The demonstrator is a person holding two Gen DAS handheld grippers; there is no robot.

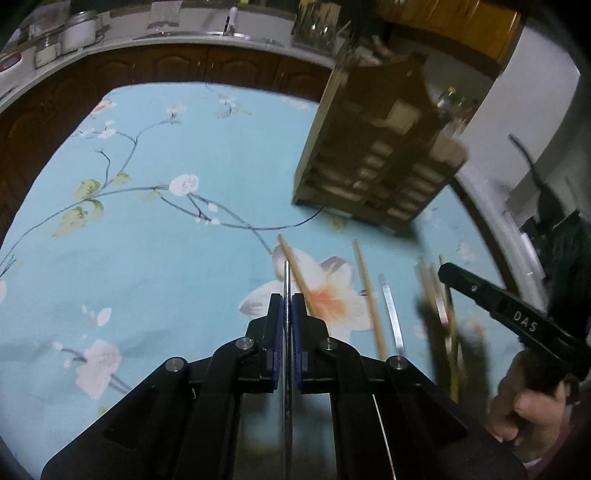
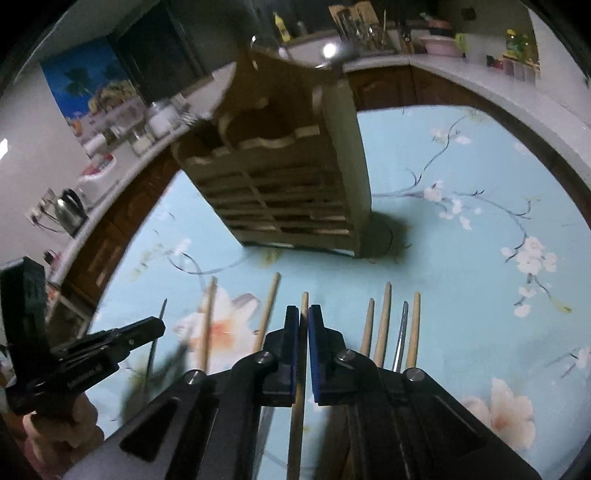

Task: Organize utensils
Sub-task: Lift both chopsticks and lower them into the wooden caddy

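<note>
My left gripper point(image 1: 287, 306) is shut on a thin metal chopstick point(image 1: 286, 280), held above the blue floral tablecloth point(image 1: 166, 240). My right gripper point(image 2: 303, 317) is shut on a wooden chopstick point(image 2: 303, 302). A wooden slatted utensil holder point(image 1: 373, 162) stands on the table beyond both grippers; it also shows in the right wrist view point(image 2: 280, 177). Several wooden chopsticks point(image 2: 384, 317) and a metal one point(image 2: 402, 328) lie on the cloth. In the left wrist view wooden chopsticks point(image 1: 365, 291) and a metal chopstick point(image 1: 391, 314) lie to the right.
The left gripper's body point(image 2: 92, 354) shows at the left of the right wrist view, the right gripper's body point(image 1: 509, 314) at the right of the left wrist view. A counter point(image 1: 166, 33) with jars runs behind the table. A kettle point(image 2: 70, 210) stands far left.
</note>
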